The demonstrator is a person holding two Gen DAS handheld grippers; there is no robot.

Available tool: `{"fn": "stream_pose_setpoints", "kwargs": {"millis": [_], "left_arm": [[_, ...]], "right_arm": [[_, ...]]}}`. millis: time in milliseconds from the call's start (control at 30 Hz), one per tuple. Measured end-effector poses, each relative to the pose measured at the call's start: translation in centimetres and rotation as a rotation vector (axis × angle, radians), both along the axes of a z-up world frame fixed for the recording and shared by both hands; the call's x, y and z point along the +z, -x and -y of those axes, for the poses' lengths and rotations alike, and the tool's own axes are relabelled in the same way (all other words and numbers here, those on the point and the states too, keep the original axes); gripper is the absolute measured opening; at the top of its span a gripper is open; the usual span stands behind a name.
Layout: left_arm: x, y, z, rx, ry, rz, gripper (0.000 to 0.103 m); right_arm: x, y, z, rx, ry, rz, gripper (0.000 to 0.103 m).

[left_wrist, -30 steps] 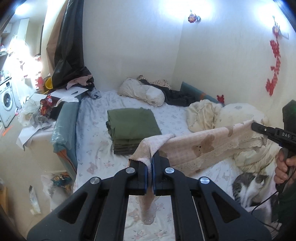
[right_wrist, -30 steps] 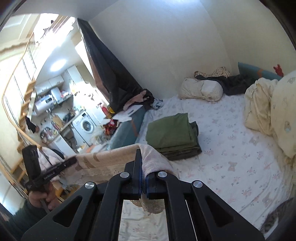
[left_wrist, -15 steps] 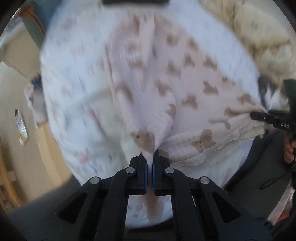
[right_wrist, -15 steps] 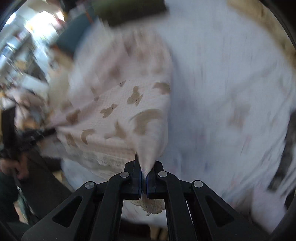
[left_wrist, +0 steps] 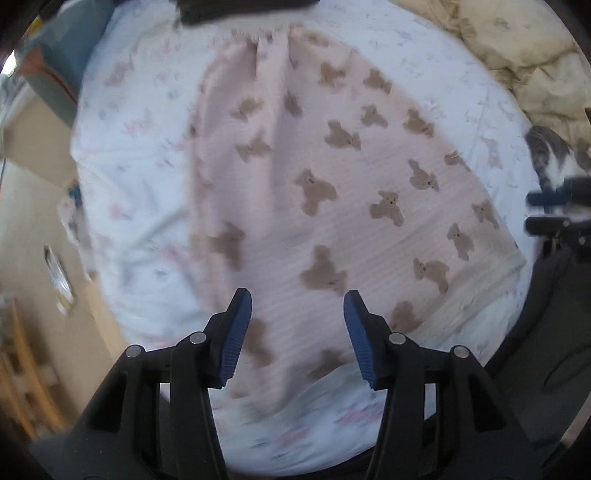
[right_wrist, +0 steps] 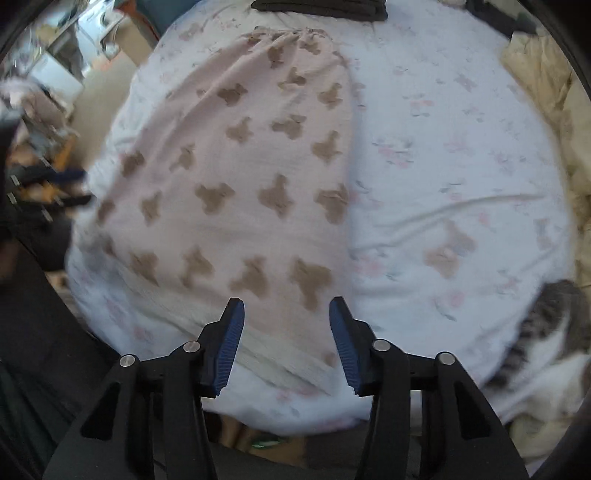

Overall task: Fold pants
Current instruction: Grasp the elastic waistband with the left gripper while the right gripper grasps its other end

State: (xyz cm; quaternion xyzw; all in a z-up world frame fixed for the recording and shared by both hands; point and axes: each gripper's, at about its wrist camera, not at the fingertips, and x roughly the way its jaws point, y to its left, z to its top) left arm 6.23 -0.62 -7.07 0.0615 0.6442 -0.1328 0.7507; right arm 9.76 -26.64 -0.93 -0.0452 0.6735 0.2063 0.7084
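Pink pants with brown bear prints (left_wrist: 332,184) lie spread flat on the white flowered bed sheet (left_wrist: 129,147), waistband at the far end. My left gripper (left_wrist: 297,306) is open and empty just above the near end of the pants. In the right wrist view the same pants (right_wrist: 240,177) lie left of centre, with the lace hem near the fingers. My right gripper (right_wrist: 284,314) is open and empty above the near right corner of the pants. It also shows at the right edge of the left wrist view (left_wrist: 554,210), blurred.
A grey tabby cat (right_wrist: 546,332) sits on the bed at the lower right, also visible in the left wrist view (left_wrist: 546,158). A cream quilt (left_wrist: 517,55) is bunched along the right. Dark folded clothes (right_wrist: 317,5) lie beyond the waistband. The floor and clutter lie left of the bed.
Both grippers swung the pants down onto the bed, then opened and let go. The pants now lie flat instead of hanging stretched between the grippers.
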Motion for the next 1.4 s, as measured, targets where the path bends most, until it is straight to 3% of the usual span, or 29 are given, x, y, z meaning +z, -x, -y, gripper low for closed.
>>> {"fn": "stream_pose_setpoints", "kwargs": {"millis": [33,100,167,233,333,400,467,567,667,767,900,967,1100,1167,1300,1400], "left_arm": [[-1.9,0.0,0.6,0.011,-0.035,-0.048,0.049],[-5.2,0.7,0.8,0.044,-0.070,-0.176,0.049],[-7.7,2.0,1.4,-0.011,-0.113,-0.249,0.050],[-8.1,2.5,1.4,-0.050,-0.130,-0.240,0.053],[-7.2,1.0,0.9,-0.050,-0.097,-0.323,0.057],[-4.7,-1.9,-0.2,-0.004,-0.066,-0.282,0.061],[-2.1,-5.2,-1.3,0.023,-0.057,-0.187,0.078],[0.9,-10.8,-3.4,0.108,-0.058,-0.067,0.079],[2.1,-16.3,-5.0,0.168,-0.022,-0.005,0.079],[1.7,-21.8,-6.5,0.243,-0.040,0.022,0.079],[0.4,-26.4,-6.7,0.265,-0.009,0.045,0.078],[0.0,-28.3,-6.1,0.243,0.036,0.084,0.077],[-1.5,-31.9,-5.9,0.258,0.244,0.097,0.077],[-2.9,-33.6,-5.2,0.237,0.246,0.101,0.077],[-6.2,-35.8,-4.2,0.197,0.227,0.027,0.060],[-6.6,-36.5,-3.7,0.155,0.304,0.016,0.052]], "right_arm": [[-1.4,-0.2,-0.6,0.015,0.017,-0.021,0.011],[-4.7,0.2,-1.5,0.025,0.058,-0.087,0.012],[-7.5,1.1,-1.9,0.035,0.099,-0.166,0.012],[-9.6,2.1,-2.3,0.078,0.145,-0.255,0.012],[-8.7,1.4,-2.5,0.128,0.119,-0.271,0.013],[-7.3,0.1,-2.1,0.128,0.065,-0.247,0.012],[-5.4,-2.5,-1.0,0.078,-0.003,-0.198,0.019],[-2.8,-8.2,0.7,-0.009,-0.075,-0.123,0.038],[-1.2,-13.5,1.9,-0.077,-0.143,-0.062,0.041],[-0.6,-19.7,2.7,-0.161,-0.188,0.006,0.043],[-0.9,-25.9,1.7,-0.178,-0.179,0.065,0.044],[-1.6,-28.9,1.0,-0.190,-0.185,0.079,0.047],[-4.1,-32.0,-0.1,-0.193,-0.204,0.087,0.051],[-5.9,-33.9,-0.4,-0.211,-0.230,0.068,0.051],[-9.1,-36.2,-1.3,-0.235,-0.269,0.030,0.051],[-10.7,-37.1,-2.4,-0.198,-0.305,0.018,0.051]]}}
